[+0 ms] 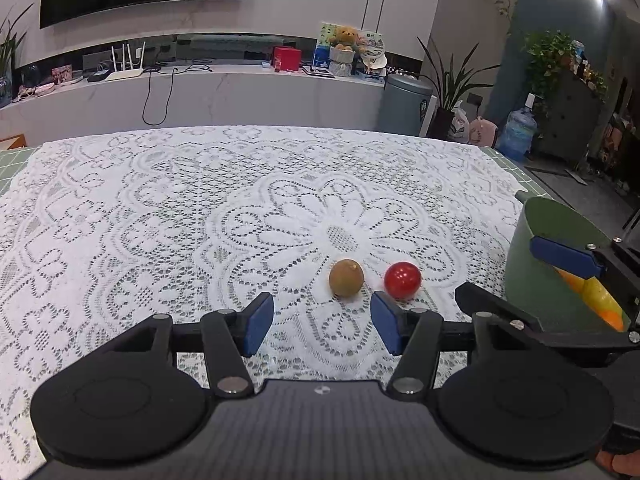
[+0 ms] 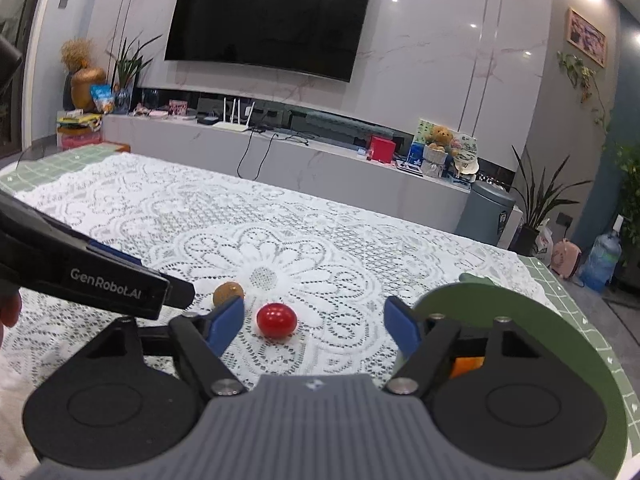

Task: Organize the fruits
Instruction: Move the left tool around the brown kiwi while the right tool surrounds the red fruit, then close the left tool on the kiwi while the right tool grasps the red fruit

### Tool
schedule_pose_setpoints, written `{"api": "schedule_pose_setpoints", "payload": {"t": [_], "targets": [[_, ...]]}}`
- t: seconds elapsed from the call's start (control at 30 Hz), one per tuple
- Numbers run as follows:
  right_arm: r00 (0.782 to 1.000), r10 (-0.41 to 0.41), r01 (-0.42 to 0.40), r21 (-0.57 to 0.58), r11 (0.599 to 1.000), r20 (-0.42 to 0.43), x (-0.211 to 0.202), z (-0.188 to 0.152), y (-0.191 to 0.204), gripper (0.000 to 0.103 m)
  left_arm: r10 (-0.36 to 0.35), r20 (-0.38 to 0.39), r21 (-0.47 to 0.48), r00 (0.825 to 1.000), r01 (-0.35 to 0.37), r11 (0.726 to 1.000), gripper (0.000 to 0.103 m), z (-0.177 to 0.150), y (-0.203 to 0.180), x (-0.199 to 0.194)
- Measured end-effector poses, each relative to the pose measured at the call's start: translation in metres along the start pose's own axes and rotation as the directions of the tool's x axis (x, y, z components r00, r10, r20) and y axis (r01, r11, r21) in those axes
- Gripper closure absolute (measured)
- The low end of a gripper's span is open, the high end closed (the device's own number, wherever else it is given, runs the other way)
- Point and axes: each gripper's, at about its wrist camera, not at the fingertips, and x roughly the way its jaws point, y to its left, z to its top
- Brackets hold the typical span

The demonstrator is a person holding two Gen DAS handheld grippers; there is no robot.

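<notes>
A dark television (image 2: 269,20) hangs on a pale marbled wall (image 2: 432,80) above a long white console (image 2: 304,164). Potted plants (image 2: 536,200) stand beyond the lace-covered desk's (image 1: 160,208) far right corner. Ceiling lights glare.

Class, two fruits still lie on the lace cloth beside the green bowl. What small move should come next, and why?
Probably ease the left gripper forward and down around the brown fruit: its jaws stand open and empty just short of it, with the red fruit close beside.
</notes>
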Motion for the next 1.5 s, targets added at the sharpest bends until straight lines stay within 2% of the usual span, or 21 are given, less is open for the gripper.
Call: {"api": "schedule_pose_setpoints", "payload": {"t": [0.1,0.17,0.4,0.6,0.83,0.93,1.37,1.5], "targets": [[1.000,0.011,-0.011,-0.042,0.999,0.000,0.007,0.001,0.005,0.041,-0.016,-0.001,-0.002,1.000,0.016,1.000,0.040,0.002,0.002,0.005],[1.000,0.027,-0.028,-0.059,0.998,-0.013,0.013,0.001,0.008,0.051,-0.034,-0.005,-0.003,0.999,0.034,0.999,0.042,0.004,0.002,0.009],[0.996,0.066,-0.070,-0.067,0.995,-0.060,0.036,-0.001,0.010,0.067,-0.068,-0.016,0.025,0.998,0.068,0.997,0.047,0.013,-0.004,0.025],[0.993,0.084,-0.090,-0.071,0.993,-0.083,0.051,-0.002,0.013,0.068,-0.087,-0.042,0.032,0.995,0.088,0.996,0.055,0.014,-0.004,0.042],[0.989,0.105,-0.113,-0.074,0.991,-0.101,0.063,-0.004,0.015,0.068,-0.099,-0.057,0.008,0.993,0.100,0.995,0.057,0.013,-0.001,0.054],[0.988,0.108,-0.116,-0.067,0.991,-0.110,0.068,-0.005,0.014,0.072,-0.101,-0.064,0.002,0.993,0.102,0.995,0.059,0.012,0.000,0.058],[0.985,0.114,-0.125,-0.074,0.989,-0.132,0.079,-0.008,0.018,0.073,-0.108,-0.038,0.021,0.993,0.109,0.994,0.074,0.010,-0.002,0.060],[0.983,0.116,-0.128,-0.079,0.989,-0.142,0.082,-0.007,0.018,0.076,-0.102,-0.030,0.025,0.994,0.102,0.994,0.074,0.009,-0.004,0.060]]}}
